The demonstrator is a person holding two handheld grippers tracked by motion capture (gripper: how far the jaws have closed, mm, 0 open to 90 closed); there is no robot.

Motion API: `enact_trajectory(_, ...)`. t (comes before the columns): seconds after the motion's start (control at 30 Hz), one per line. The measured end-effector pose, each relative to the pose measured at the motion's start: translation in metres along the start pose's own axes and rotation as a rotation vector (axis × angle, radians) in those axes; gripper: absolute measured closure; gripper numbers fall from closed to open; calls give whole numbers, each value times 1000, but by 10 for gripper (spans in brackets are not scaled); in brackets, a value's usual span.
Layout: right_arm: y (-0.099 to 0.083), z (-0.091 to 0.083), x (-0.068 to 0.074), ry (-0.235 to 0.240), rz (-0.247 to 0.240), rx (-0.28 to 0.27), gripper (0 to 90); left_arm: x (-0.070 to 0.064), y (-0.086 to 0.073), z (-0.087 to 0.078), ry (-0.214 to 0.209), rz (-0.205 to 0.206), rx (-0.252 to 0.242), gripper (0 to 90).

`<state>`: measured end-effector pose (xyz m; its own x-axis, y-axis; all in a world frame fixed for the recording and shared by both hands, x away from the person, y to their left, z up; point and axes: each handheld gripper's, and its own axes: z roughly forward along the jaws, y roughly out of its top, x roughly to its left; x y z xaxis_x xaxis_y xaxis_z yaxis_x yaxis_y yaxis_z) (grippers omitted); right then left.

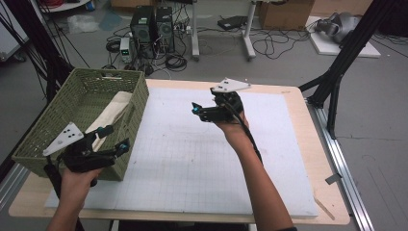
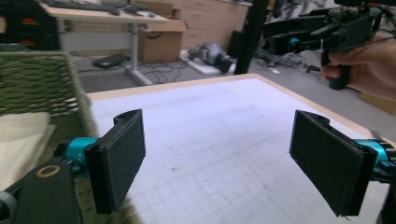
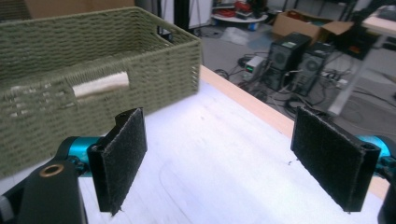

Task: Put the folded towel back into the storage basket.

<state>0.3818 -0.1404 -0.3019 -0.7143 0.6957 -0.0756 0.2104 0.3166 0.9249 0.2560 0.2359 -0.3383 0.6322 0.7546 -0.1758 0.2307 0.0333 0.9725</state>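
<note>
a green woven basket [image 1: 57,130] with straight walls sits at the left side of the wooden table [image 1: 327,192], partly on the big white grid mat [image 1: 192,163] that covers most of the table top. inside the basket lies a folded cream cloth [image 1: 115,109], close to the right wall of the basket, and a bit of it peeks through the handle hole in the right gripper view [image 3: 100,84]. the left gripper [image 1: 115,138] is held low at the near right corner of the basket, just over its rim. in the left gripper view its two black padded jaws stand wide apart with nothing between them, and the basket wall [image 2: 42,79] is on the left. the right gripper [image 1: 194,109] is held up above the far middle of the mat, well apart from the basket, and points left toward it. its jaws are wide apart too and hold nothing. on the grey floor past the table stand two black computer towers [image 1: 153,26] with many cables.
</note>
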Motion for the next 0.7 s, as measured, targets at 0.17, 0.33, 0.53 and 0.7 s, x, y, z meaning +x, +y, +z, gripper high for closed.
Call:
enact_trajectory(0.17, -21, -30, -7, -44, 19, -4, 171, -5, 0, 14, -61, 6, 5, 187)
enact_trajectory(0.33, -41, -56, -13, -87, 30, 5, 172, -11, -2, 27, -107, 3, 13, 177)
enact_trajectory(0.53, -63, -80, -15, -137, 47, 9, 171, -17, -7, 39, -148, 25, 14, 177)
enact_trajectory(0.7, -82, -97, -15, -176, 66, 7, 171, -22, -11, 47, -186, 38, 10, 179)
